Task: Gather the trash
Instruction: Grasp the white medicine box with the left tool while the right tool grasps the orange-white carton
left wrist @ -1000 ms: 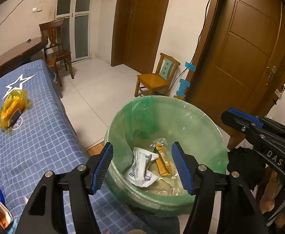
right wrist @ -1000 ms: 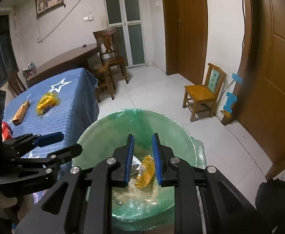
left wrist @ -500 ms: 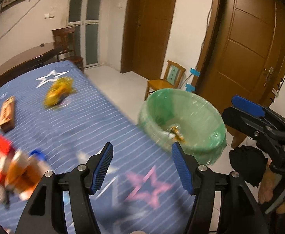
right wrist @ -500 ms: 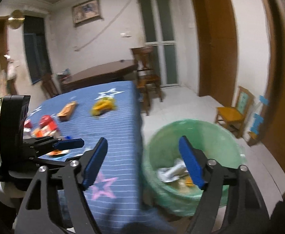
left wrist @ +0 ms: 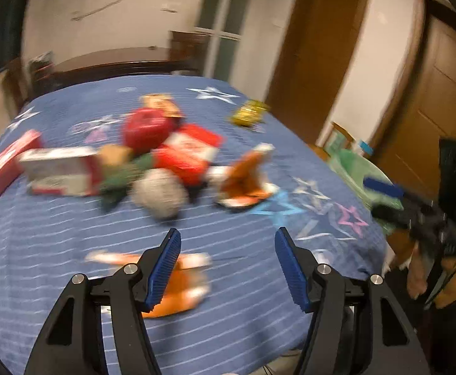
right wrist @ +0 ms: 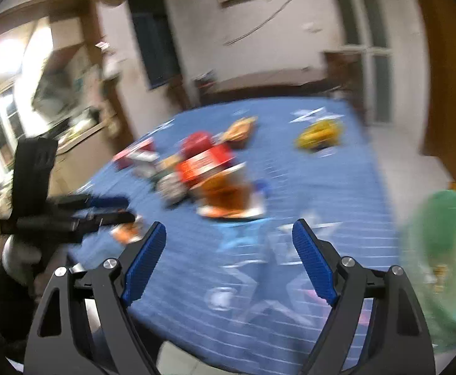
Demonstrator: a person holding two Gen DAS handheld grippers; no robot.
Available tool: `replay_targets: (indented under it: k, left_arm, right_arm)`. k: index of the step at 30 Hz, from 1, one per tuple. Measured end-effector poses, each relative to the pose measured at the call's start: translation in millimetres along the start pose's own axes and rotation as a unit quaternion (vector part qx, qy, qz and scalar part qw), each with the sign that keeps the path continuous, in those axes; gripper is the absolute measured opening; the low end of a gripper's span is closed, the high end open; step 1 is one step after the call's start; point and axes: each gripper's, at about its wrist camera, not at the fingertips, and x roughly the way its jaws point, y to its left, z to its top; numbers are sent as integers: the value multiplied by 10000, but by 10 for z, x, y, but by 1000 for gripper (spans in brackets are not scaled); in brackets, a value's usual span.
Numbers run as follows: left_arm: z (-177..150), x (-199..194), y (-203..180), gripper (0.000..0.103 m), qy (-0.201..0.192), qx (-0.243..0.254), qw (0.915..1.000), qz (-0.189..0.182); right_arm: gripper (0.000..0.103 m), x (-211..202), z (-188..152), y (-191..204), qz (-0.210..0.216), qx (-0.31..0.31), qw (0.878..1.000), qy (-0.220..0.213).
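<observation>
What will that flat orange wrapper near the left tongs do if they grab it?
The flat orange wrapper looks thin and lies flat on the blue star-patterned tablecloth, so it is probably light and floppy and may crumple. Lying so flat, it could slip from the open left tongs. The picture is blurred, so this is a guess.

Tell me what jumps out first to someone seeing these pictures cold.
A blurred heap of red boxes and orange wrappers lies mid-table on the blue star-patterned tablecloth. The green-lined trash bin stands off the table's right edge. Both the left gripper and right gripper are open and empty.
</observation>
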Motion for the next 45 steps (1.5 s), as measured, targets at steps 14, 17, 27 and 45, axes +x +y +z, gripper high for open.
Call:
replay_targets:
  k: [14, 17, 27, 45]
  left_arm:
    - [190, -355, 1330, 64, -75, -340, 9973, 647]
    - [379, -388, 1456, 64, -96, 18, 9977, 674]
    - [1060, -43, 1572, 67, 557, 2078, 9763, 245]
    - [1025, 809, 1818, 67, 1679, 3063, 9367, -256]
  right_arm:
    - [80, 1051, 142, 807, 1334, -772, 9830, 1000]
    - [80, 1163, 216, 827, 1302, -887, 9814, 1097]
    - [80, 1465, 326, 899, 1487, -1370, 9671, 1544]
    - [68, 1858, 413, 1052, 1835, -1631, 9518, 1836]
